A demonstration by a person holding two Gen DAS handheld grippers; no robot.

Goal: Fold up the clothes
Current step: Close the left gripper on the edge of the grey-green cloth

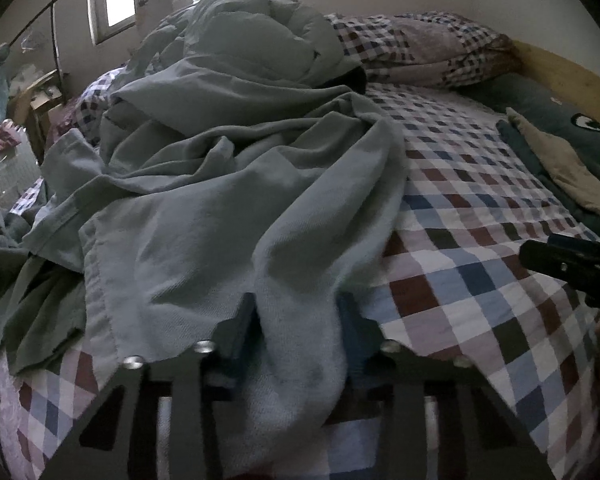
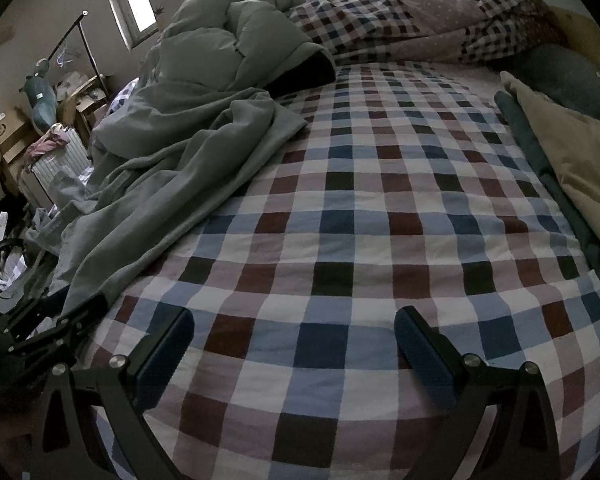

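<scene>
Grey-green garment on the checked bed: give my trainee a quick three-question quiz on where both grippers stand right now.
1. True or false: the left gripper is shut on the grey-green garment.
2. The right gripper is: A) open, holding nothing; B) shut on a pillow; C) gripping the garment.
3. Fill in: the right gripper hovers over the ____ bedsheet.

Key: 1 true; 2 A; 3 checked.

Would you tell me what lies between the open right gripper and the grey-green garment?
Only bare checked bedsheet, seen in the right wrist view; the right gripper hangs open, the grey-green garment off to its left.
</scene>
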